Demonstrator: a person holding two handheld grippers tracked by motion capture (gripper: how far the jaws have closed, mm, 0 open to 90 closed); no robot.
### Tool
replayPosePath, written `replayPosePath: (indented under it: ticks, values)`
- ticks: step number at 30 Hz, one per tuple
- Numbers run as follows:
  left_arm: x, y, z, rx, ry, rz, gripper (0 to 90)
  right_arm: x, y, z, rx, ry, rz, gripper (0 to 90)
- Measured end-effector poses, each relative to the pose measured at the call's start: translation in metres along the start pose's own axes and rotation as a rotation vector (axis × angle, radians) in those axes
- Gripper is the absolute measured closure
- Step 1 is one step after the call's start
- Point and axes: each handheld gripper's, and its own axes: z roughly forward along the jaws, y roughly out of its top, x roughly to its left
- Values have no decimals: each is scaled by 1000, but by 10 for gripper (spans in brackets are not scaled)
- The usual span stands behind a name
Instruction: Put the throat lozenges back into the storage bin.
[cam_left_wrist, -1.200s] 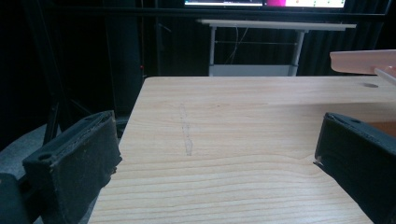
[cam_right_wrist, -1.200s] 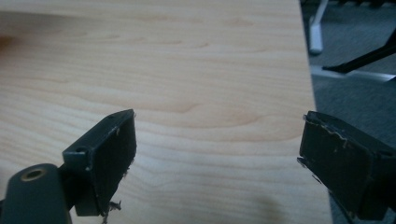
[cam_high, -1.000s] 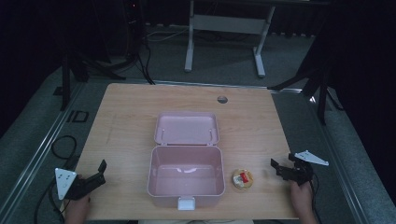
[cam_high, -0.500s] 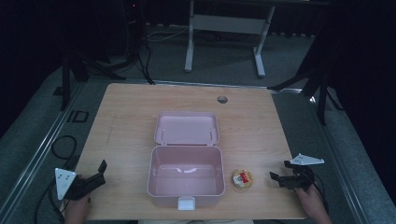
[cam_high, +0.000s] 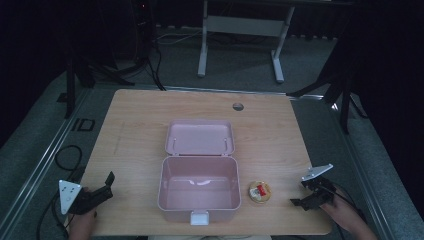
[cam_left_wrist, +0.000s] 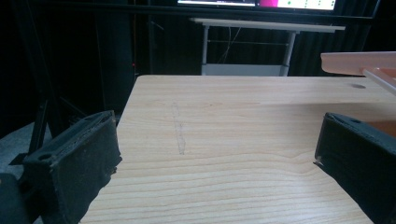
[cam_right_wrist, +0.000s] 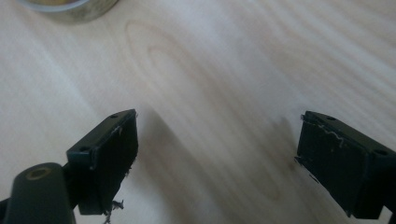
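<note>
An open pink box (cam_high: 200, 187) stands at the table's middle front, its lid (cam_high: 200, 137) laid back flat behind it and a white latch on its near wall. A small round tin (cam_high: 260, 191) with yellow and red contents sits just right of the box. My right gripper (cam_high: 299, 194) is open a short way right of the tin, tilted down at the bare wood (cam_right_wrist: 217, 154), with the tin's rim (cam_right_wrist: 70, 9) at the top left of its view. My left gripper (cam_high: 107, 185) rests open near the front left corner (cam_left_wrist: 217, 158), empty, with the box's edge (cam_left_wrist: 369, 63) to its right.
The wooden table (cam_high: 280, 145) has a round cable hole (cam_high: 238, 106) near its far edge. Behind it stands a white desk frame (cam_high: 240, 25). A black cable (cam_high: 65, 155) loops on the floor to the left.
My right gripper has dropped toward the table's front edge and shifted slightly left toward the tin, tilting down. The left gripper has stayed put.
</note>
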Motion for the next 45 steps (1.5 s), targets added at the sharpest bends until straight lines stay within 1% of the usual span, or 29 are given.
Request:
replayPosePath:
  ticks: [1, 3, 4, 5, 6, 7, 8, 9, 10, 11, 12, 13, 14, 15, 17, 20, 21, 23, 24, 25, 26, 29, 32, 34, 37, 38, 39, 40, 45]
  values:
    - [0, 0, 0, 0, 0, 0, 3, 0, 0, 0, 0, 0, 0, 121]
    - [0, 0, 0, 1, -2, 0, 3, 1, 3, -1, 43, -3, -25, 121]
    - [0, 0, 0, 2, -4, -1, 3, 2, 5, -1, 71, 8, -33, 121]
    - [0, 0, 0, 2, -4, -1, 3, 2, 5, -1, 71, 8, -33, 121]
    - [0, 0, 0, 2, -4, 0, 3, 5, 11, -1, 160, 20, -76, 121]
    - [0, 0, 0, 2, -4, 0, 3, 6, 13, -2, 183, 18, -88, 121]
    - [0, 0, 0, 2, -4, 0, 3, 6, 13, -2, 183, 18, -88, 121]
    - [0, 0, 0, 2, -4, 0, 3, 7, 15, -2, 208, 34, -95, 121]
    - [0, 0, 0, 3, -5, 0, 3, 10, 20, -1, 268, 32, -122, 122]
    - [0, 0, 0, 3, -5, -1, 3, 11, 22, -1, 299, 40, -128, 121]
    - [0, 0, 0, 3, -5, -1, 3, 11, 22, -1, 299, 40, -128, 121]
    - [0, 0, 0, 3, -6, -1, 3, 14, 27, 0, 348, 49, -158, 122]
    - [0, 0, 0, 3, -6, -1, 3, 15, 29, 0, 373, 54, -170, 121]
    - [0, 0, 0, 4, -8, -3, 3, 17, 32, 1, 397, 63, -178, 121]
    - [0, 0, 0, 4, -10, -4, 3, 20, 36, 1, 423, 72, -200, 121]
    - [0, 0, 0, 3, -12, -5, 3, 22, 39, 1, 437, 77, -213, 129]
    - [0, 0, 0, 3, -12, -6, 3, 24, 42, 2, 448, 92, -217, 129]
    - [1, 0, 0, 4, -14, -7, 3, 25, 44, 2, 457, 95, -227, 132]
    - [1, 0, 0, 7, -19, -11, 3, 29, 46, 3, 473, 87, -256, 132]
    - [1, 0, 0, 7, -19, -11, 3, 29, 46, 3, 473, 87, -256, 132]
    - [1, 0, 0, 7, -20, -11, 3, 31, 47, 3, 480, 83, -276, 129]
    - [0, 0, 0, 8, -20, -7, 3, 34, 51, 4, 472, 99, -284, 130]
    - [0, 0, 0, 8, -19, -4, 3, 39, 56, 6, 482, 97, -321, 132]
    - [0, 0, 0, 8, -19, -6, 3, 41, 58, 8, 491, 103, -330, 132]
    - [0, 0, 0, 8, -19, -6, 3, 43, 64, 10, 487, 111, -338, 131]
    - [0, 0, 0, 8, -19, -5, 3, 44, 66, 11, 481, 107, -347, 127]
    - [0, 0, 0, 8, -20, -6, 3, 46, 68, 12, 478, 91, -352, 125]
    - [0, 0, 0, 8, -20, -6, 3, 46, 68, 12, 478, 91, -352, 125]
    - [0, 0, 0, 8, -20, -6, 3, 50, 84, 17, 490, 105, -363, 135]
